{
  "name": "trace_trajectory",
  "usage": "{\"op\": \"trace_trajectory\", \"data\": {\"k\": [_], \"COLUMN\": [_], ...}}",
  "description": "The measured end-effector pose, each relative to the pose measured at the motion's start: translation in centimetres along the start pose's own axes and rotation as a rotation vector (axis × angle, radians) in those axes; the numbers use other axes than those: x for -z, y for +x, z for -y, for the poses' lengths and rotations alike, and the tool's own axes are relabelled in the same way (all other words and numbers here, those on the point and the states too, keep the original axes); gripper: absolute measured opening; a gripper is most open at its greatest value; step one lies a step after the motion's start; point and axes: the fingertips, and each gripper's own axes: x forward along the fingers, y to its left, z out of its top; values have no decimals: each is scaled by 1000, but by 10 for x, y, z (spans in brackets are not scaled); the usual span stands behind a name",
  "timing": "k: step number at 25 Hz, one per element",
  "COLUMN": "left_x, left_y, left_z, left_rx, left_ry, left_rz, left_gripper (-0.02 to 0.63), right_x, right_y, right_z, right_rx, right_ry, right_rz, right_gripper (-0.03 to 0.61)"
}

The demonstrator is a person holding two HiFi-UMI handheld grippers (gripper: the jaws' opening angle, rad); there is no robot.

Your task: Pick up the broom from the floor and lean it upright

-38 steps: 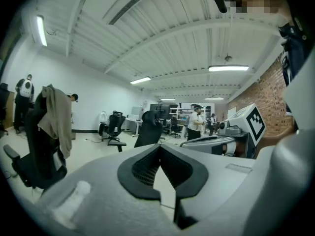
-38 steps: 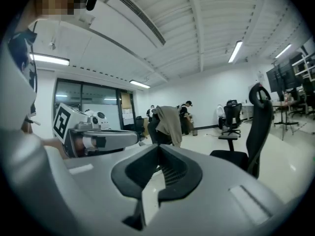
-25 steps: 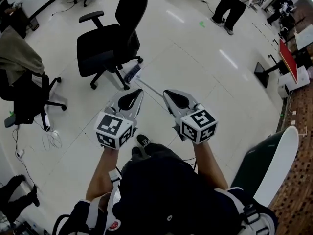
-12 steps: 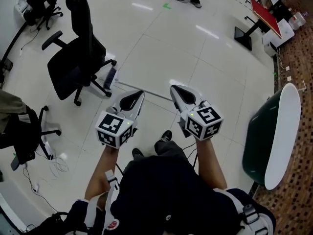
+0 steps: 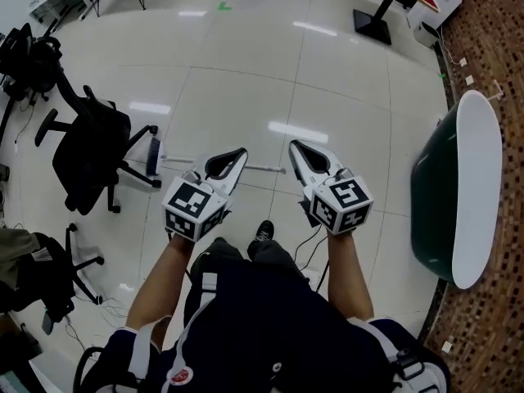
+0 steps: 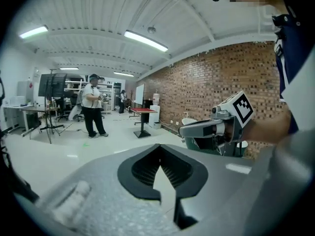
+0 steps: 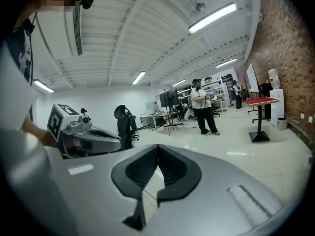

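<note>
Tiles, pale and glossy, make up the floor in the head view. One thin grey-handled broom with a bluish brush head lies flat on it. Its head is beside the base of a black office chair, and its handle runs right, passing behind both grippers' tips. A second dark chair stands lower left, and one dark green tub-like thing with a white oval top stands at the right. The left gripper and right gripper are held side by side above the floor, clear of the broom. Each carries one cube printed with black-and-white square markers.

In the left gripper view, the jaws are pressed together with nothing between them. Beyond them are one standing person in a white top and one red-topped table.

In the right gripper view, the jaws likewise meet, empty.
</note>
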Motion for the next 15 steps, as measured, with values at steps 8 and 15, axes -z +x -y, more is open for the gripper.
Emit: {"op": "trace_trajectory", "data": {"k": [8, 15], "left_x": [44, 151], "left_y": [107, 209], "left_z": [9, -4], "left_rx": [179, 350], "left_ry": [62, 99], "left_rz": [-185, -321], "left_gripper": [0, 0], "right_x": [44, 127], "right_y": [-30, -3], "right_z": [90, 148], "right_rx": [175, 304], "right_ry": [105, 208], "right_rz": [-33, -115], "right_gripper": [6, 6]}}
